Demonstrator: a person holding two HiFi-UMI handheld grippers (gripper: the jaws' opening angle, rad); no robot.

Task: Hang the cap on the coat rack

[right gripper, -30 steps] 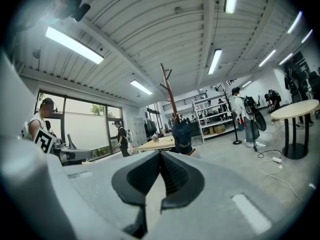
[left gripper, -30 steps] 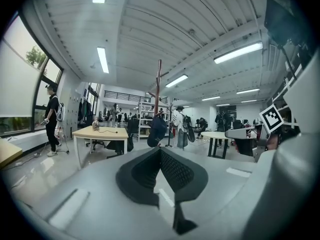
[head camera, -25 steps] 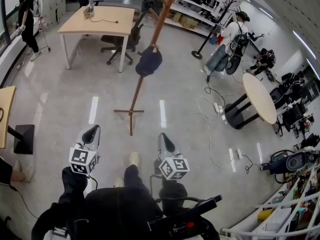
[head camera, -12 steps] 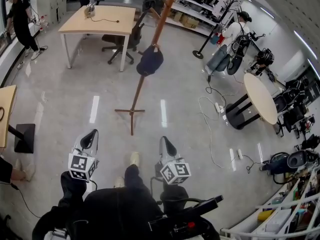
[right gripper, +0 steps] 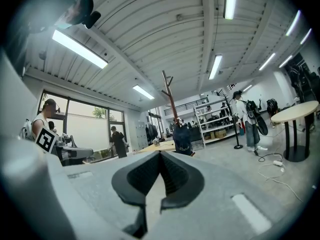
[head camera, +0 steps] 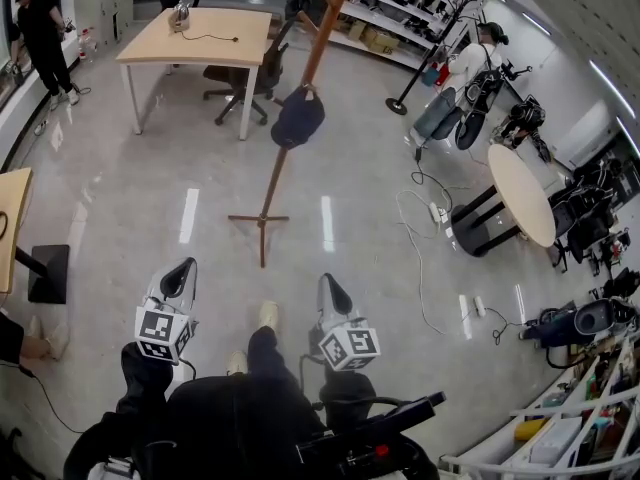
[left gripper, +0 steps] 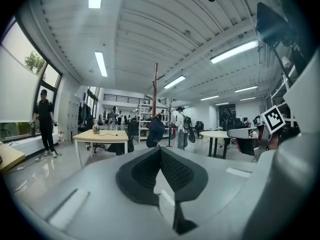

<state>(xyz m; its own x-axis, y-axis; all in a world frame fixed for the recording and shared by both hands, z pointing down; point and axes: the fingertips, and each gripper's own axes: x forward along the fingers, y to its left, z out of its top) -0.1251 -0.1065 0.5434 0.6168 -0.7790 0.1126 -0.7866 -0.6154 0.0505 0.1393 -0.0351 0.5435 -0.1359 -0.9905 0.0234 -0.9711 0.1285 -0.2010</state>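
Counting now: one cap, one rack, two grippers!
One dark navy cap [head camera: 298, 118], one tall brown wooden coat rack [head camera: 276, 176]. Two grey grippers: left gripper [head camera: 184, 269], right gripper [head camera: 330, 286]. Three pale tabletops: rectangular table [head camera: 190, 40] upper left, round table [head camera: 520, 196] right, partial tabletop [head camera: 10, 218] at left edge. Two people plainly standing, upper left [head camera: 40, 26] and upper right [head camera: 470, 60].
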